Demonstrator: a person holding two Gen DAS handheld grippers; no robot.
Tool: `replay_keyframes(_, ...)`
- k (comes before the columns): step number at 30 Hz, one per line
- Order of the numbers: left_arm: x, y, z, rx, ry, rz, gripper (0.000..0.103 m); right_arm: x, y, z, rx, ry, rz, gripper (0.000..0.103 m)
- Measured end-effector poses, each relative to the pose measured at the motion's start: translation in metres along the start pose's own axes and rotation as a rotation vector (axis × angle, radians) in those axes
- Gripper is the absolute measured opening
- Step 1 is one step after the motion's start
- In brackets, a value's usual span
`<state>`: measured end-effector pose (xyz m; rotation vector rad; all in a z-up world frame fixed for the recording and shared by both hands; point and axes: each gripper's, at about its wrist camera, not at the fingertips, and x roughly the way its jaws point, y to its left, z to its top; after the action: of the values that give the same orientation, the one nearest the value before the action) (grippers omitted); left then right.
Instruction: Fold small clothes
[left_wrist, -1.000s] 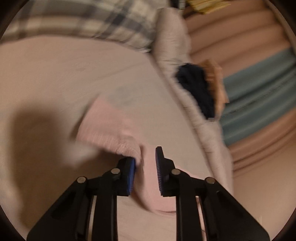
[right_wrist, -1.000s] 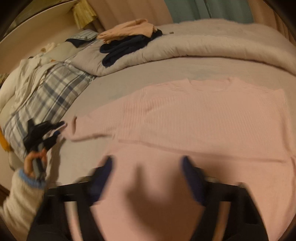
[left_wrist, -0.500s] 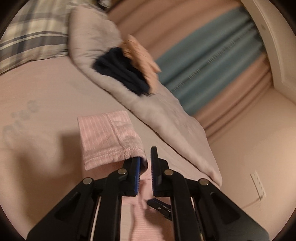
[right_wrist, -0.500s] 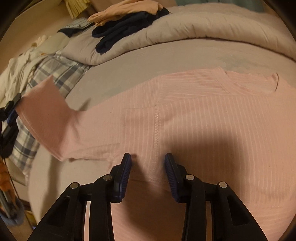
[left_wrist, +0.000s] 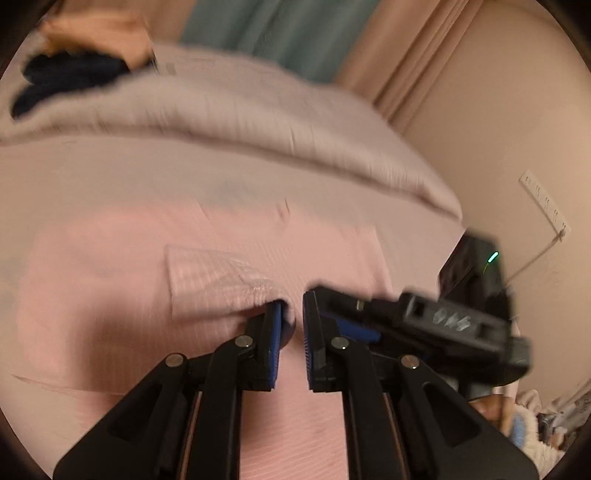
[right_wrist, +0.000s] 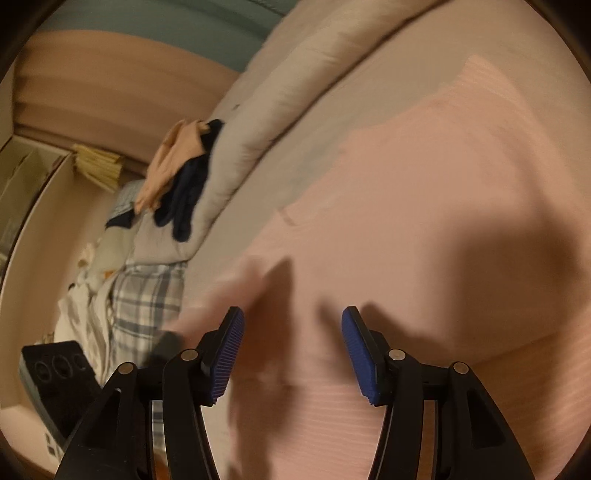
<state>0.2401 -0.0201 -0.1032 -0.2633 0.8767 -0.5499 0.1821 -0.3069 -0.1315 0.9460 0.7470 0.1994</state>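
The pink top (left_wrist: 229, 369) lies spread on the bed (left_wrist: 110, 173); one sleeve (left_wrist: 218, 284) is being carried over its body, so folding has barely begun. The left gripper (left_wrist: 291, 321), angled down, pinches the sleeve cuff. The right gripper (right_wrist: 291, 354) hovers above the top, its fingers having just spread, nothing between them.

Left hand-held gripper (left_wrist: 292, 325) nearly closed; right hand-held gripper (right_wrist: 293, 354) has just been opening.
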Motion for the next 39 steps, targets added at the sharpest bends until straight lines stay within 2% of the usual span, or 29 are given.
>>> replay_keyframes(2, 0.025, 0.001, -0.008, -0.051, 0.075, -0.06, 0.032, 0.001, -0.004, 0.002, 0.016, -0.013, -0.008, 0.056)
replay_keyframes(3, 0.032, 0.0, -0.012, -0.059, 0.105, -0.074, 0.061, -0.001, -0.006, 0.002, 0.02, -0.021, -0.012, 0.056)
replay_keyframes(4, 0.036, -0.003, -0.015, -0.053, 0.126, -0.074, 0.08, -0.004, -0.009, 0.003, 0.022, -0.032, -0.021, 0.056)
replay_keyframes(8, 0.027, -0.015, -0.018, 0.075, 0.134, -0.01, 0.082, -0.003, -0.002, 0.005, -0.017, -0.044, -0.059, 0.056)
replay_keyframes(11, 0.005, -0.008, -0.024, 0.08, 0.108, -0.025, 0.082, 0.002, 0.012, 0.001, -0.094, -0.038, -0.113, 0.056)
replay_keyframes(15, -0.034, 0.018, -0.041, 0.018, 0.038, -0.059, 0.089, 0.009, 0.037, -0.011, -0.268, -0.022, -0.154, 0.056)
replay_keyframes(23, -0.076, 0.083, -0.065, -0.163, -0.048, 0.001, 0.089, 0.046, 0.11, -0.063, -0.871, -0.004, -0.322, 0.056)
replay_keyframes(26, -0.089, 0.107, -0.078, -0.235, -0.061, 0.006, 0.089, 0.066, 0.123, -0.073, -0.993, 0.044, -0.327, 0.056)
replay_keyframes(29, -0.094, 0.12, -0.086, -0.282, -0.057, 0.016, 0.089, 0.091, 0.127, -0.081, -1.078, 0.096, -0.393, 0.056)
replay_keyframes(30, -0.096, 0.123, -0.087, -0.291, -0.058, 0.017, 0.089, 0.096, 0.126, -0.082, -1.102, 0.094, -0.421, 0.05)
replay_keyframes(31, -0.096, 0.125, -0.087, -0.301, -0.06, 0.017, 0.089, 0.102, 0.124, -0.081, -1.111, 0.094, -0.456, 0.032)
replay_keyframes(32, -0.096, 0.126, -0.087, -0.308, -0.061, 0.014, 0.089, 0.104, 0.121, -0.075, -1.087, 0.101, -0.463, 0.021)
replay_keyframes(35, -0.097, 0.128, -0.086, -0.304, -0.057, 0.009, 0.089, 0.092, 0.112, -0.054, -0.939, 0.087, -0.348, 0.012)
replay_keyframes(39, -0.088, 0.125, -0.086, -0.266, -0.015, 0.058, 0.089, 0.059, 0.099, -0.024, -0.706, -0.008, -0.2, 0.011)
